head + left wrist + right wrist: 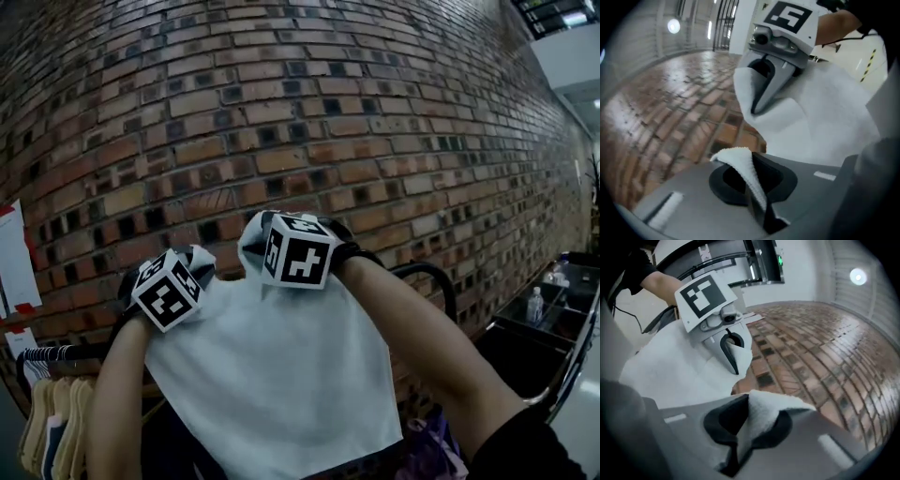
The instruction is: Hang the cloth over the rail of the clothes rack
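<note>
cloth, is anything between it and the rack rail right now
Nothing visible does. The left gripper and right gripper are each shut on a top corner of the cloth, holding it spread before the brick wall. Only the rail's curved end shows, right of the cloth past the right forearm; the rest is out of sight.

A white cloth [281,375] hangs spread in front of a brick wall [281,112]. The left gripper [199,261] pinches the cloth's upper left corner and the right gripper [251,236] its upper right corner, each with fabric bunched up around its jaws. A bare forearm leads down from each gripper along the cloth's side edges. Just right of the cloth curves a black rail [437,279]. Far left of the cloth, low down, garments [52,412] hang in a row, with a white paper [14,258] on the wall above them. Far right of the cloth stands a bottle [534,305].
</note>
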The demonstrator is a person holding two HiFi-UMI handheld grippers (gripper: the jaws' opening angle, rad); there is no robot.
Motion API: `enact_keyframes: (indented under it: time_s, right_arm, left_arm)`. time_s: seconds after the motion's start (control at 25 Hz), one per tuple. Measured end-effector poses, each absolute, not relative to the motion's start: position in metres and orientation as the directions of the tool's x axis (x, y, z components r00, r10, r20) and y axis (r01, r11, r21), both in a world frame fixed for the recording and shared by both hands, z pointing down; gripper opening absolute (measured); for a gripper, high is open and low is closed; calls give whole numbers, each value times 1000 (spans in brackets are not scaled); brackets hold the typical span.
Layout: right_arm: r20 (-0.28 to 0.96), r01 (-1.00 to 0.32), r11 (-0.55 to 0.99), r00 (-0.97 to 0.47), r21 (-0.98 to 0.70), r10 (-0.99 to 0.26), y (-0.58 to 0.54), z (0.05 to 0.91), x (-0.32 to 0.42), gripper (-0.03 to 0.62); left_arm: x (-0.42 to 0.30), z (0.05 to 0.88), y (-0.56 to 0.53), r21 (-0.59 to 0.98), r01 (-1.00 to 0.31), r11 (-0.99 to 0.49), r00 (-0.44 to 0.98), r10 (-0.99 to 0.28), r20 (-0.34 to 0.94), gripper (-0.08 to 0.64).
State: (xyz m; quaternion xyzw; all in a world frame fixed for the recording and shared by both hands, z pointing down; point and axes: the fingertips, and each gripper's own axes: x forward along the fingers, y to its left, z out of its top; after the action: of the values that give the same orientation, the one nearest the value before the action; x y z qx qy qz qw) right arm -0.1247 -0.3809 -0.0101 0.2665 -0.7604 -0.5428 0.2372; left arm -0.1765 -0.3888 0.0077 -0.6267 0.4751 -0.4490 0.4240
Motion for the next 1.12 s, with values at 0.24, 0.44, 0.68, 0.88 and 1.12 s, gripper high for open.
enact_keyframes:
  time_s: [0.24,0.44,0.68,0.88,1.12]
  right_arm:
    - [533,104,598,-590,795,-606,-422,89,-135,16]
    - [711,35,867,-589,497,-384,-427,131,-132,19]
    - [647,-16,880,-671,474,-361,-427,114,-137,140]
    - [543,-22,940,-811,342,-217,-404,87,-143,166]
    - [482,-7,941,-857,338,-180,-395,73,-141,166]
  left_arm:
    - [-207,115,-412,-693,-276,-666,69,-732,677,20]
    - [-219,171,-389,-351,-476,-806,128,-458,880,23]
    - [-226,161,-396,-337,-548,-766,201,-511,836,236]
    - [-200,112,-394,-307,-522,-796,490,-575,655,282]
    - [-188,91,-384,-273,-498,-823,600,-555,576,281]
